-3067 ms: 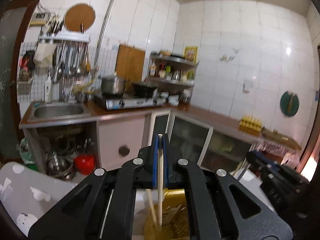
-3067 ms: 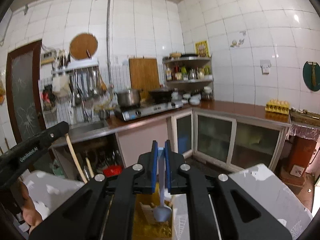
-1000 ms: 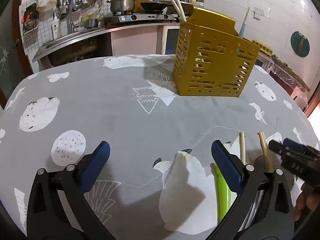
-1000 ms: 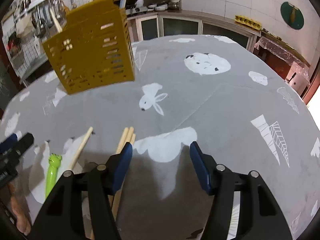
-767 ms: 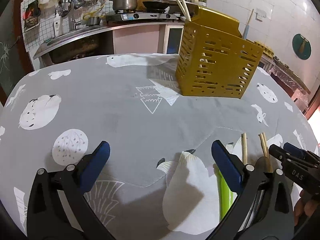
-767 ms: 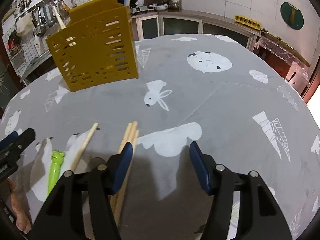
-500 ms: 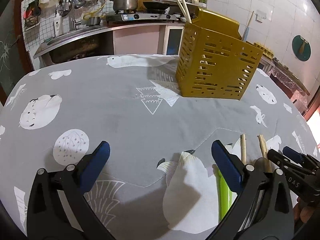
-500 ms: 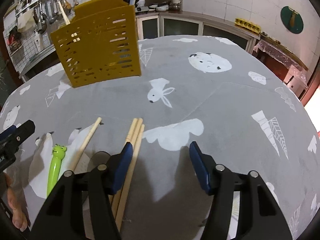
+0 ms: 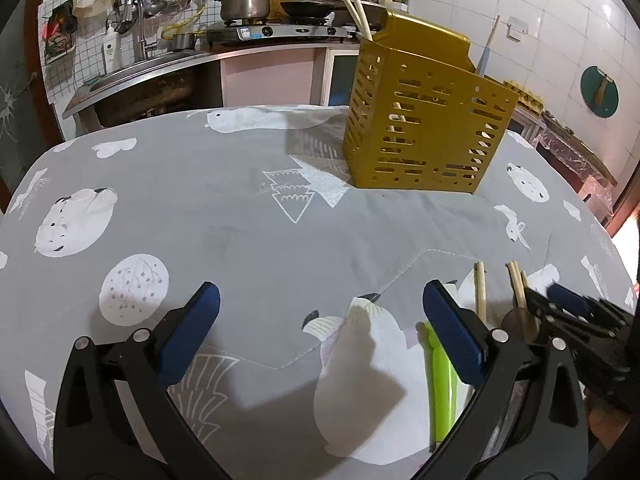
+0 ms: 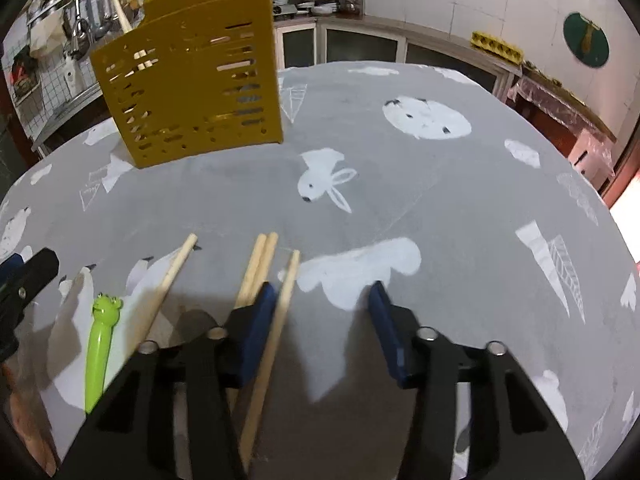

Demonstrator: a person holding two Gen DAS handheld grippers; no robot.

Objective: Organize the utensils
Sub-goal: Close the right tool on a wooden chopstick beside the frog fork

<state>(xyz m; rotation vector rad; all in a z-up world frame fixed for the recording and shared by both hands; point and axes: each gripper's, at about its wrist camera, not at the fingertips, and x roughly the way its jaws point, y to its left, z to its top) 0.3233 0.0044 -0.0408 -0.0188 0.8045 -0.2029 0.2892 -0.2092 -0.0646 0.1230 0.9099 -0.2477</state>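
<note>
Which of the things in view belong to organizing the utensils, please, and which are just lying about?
Job:
- yellow holder
- chopsticks
- green frog-topped utensil
- right claw, open
- left claw, open

Lying about:
- pot
- egg tray

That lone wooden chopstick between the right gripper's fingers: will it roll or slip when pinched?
The round, thin wooden chopstick likely rolls if nudged sideways, though the grey printed tablecloth may damp that. It looks stiff and light. The right gripper is open, its left pad beside the stick, so closing may push it first.
</note>
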